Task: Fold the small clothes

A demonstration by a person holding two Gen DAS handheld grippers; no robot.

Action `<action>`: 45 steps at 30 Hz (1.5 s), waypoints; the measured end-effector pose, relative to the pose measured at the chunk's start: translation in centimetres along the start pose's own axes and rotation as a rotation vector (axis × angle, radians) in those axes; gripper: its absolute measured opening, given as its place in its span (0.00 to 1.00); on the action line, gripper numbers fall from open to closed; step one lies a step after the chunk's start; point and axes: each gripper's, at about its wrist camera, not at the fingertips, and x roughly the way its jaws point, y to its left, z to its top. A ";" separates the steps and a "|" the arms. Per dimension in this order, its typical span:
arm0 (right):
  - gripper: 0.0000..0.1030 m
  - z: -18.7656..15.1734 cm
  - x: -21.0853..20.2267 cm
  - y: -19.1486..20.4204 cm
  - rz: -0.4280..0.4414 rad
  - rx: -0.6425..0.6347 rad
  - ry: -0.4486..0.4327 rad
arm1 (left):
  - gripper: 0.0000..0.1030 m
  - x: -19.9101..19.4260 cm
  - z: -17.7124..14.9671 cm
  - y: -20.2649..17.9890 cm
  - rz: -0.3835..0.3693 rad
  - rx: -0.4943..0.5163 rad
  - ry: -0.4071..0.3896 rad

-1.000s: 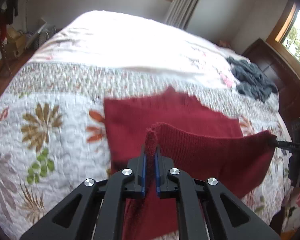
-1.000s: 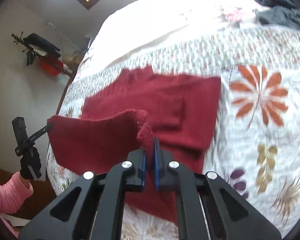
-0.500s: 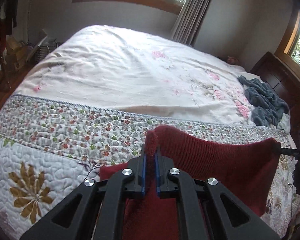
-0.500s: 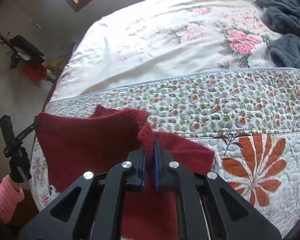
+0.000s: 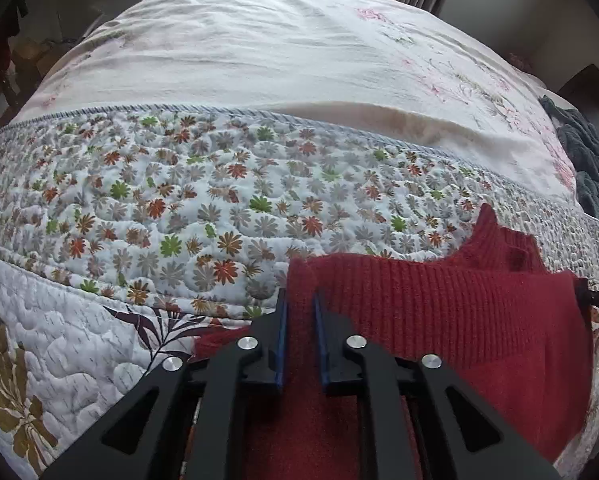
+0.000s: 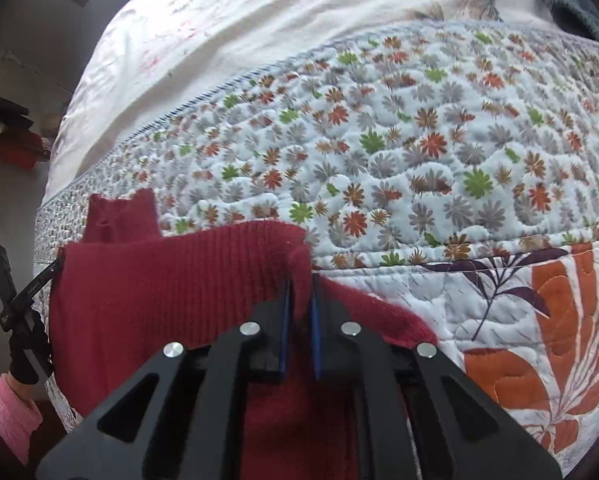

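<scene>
A dark red knit sweater [image 5: 439, 312] lies on the flowered quilt [image 5: 179, 208], its ribbed hem edge held stretched between both grippers. My left gripper [image 5: 301, 300] is shut on one hem corner. In the right wrist view the same sweater [image 6: 159, 292] spreads leftward and my right gripper [image 6: 300, 280] is shut on the other hem corner. The collar [image 6: 119, 216] pokes out beyond the held edge. Each gripper's tip shows at the far side of the other's view: the right one [image 5: 595, 298] and the left one [image 6: 39, 280]. The sweater's lower part is hidden under the fingers.
A white floral bedspread [image 5: 279, 48] covers the far half of the bed. A grey-blue garment pile [image 5: 591, 168] lies at the bed's right edge. A pink sleeve [image 6: 11, 412] and gloved hand [image 6: 27, 356] hold the left gripper near the bed's edge.
Both grippers carried the hem forward over the sweater's body and lowered toward the quilt; the spread body seen a second ago is now covered, with only the collar showing beyond the hem.
</scene>
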 end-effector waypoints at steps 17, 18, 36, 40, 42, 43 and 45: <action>0.47 -13.1 -8.9 -0.3 0.092 -0.021 0.033 | 0.55 -11.6 -8.3 -5.4 0.015 0.120 -0.059; 0.47 -14.1 -8.8 -0.5 0.082 -0.023 0.048 | 0.56 -11.3 -9.2 -6.1 0.014 0.136 -0.046; 0.07 -19.6 -8.5 -1.3 0.115 -0.041 0.115 | 0.56 -8.7 -14.1 -5.9 0.021 0.092 0.083; 0.07 -20.1 -7.4 -1.5 0.080 -0.048 0.136 | 0.56 -8.0 -14.6 -6.1 0.046 0.131 0.086; 0.07 -20.5 -6.6 -2.0 0.074 -0.035 0.143 | 0.56 -7.8 -14.8 -6.2 0.054 0.151 0.082; 0.07 -20.6 -6.4 -2.3 0.075 -0.027 0.146 | 0.56 -7.7 -14.9 -6.2 0.054 0.154 0.079; 0.07 -20.8 -5.9 -2.7 0.083 -0.004 0.147 | 0.56 -7.6 -14.9 -6.1 0.048 0.151 0.077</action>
